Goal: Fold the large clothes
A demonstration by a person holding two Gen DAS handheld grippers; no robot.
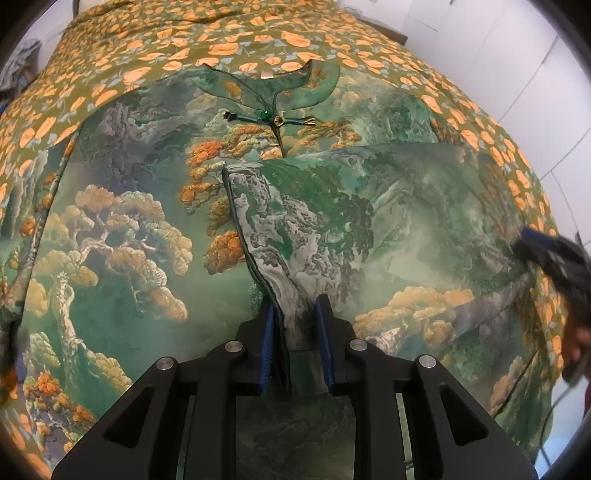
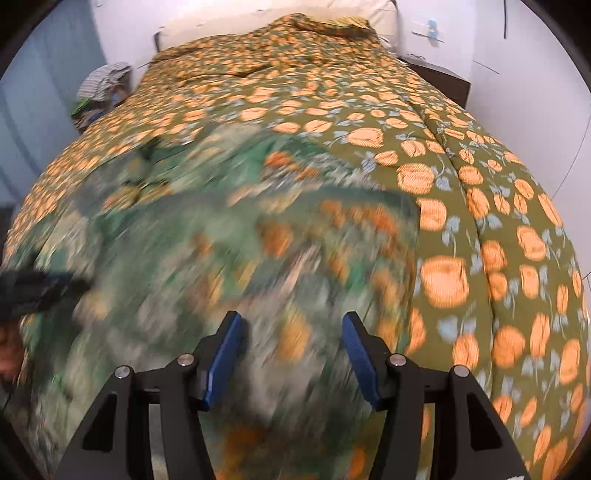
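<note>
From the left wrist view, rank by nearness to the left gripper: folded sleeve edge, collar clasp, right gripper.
From the left gripper:
1. Folded sleeve edge, between its fingers.
2. Right gripper, off at the right edge.
3. Collar clasp, far ahead near the neckline.

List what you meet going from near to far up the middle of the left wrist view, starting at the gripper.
left gripper with the folded sleeve edge between its fingers → brooch clasp → garment collar → orange-flowered bedspread
</note>
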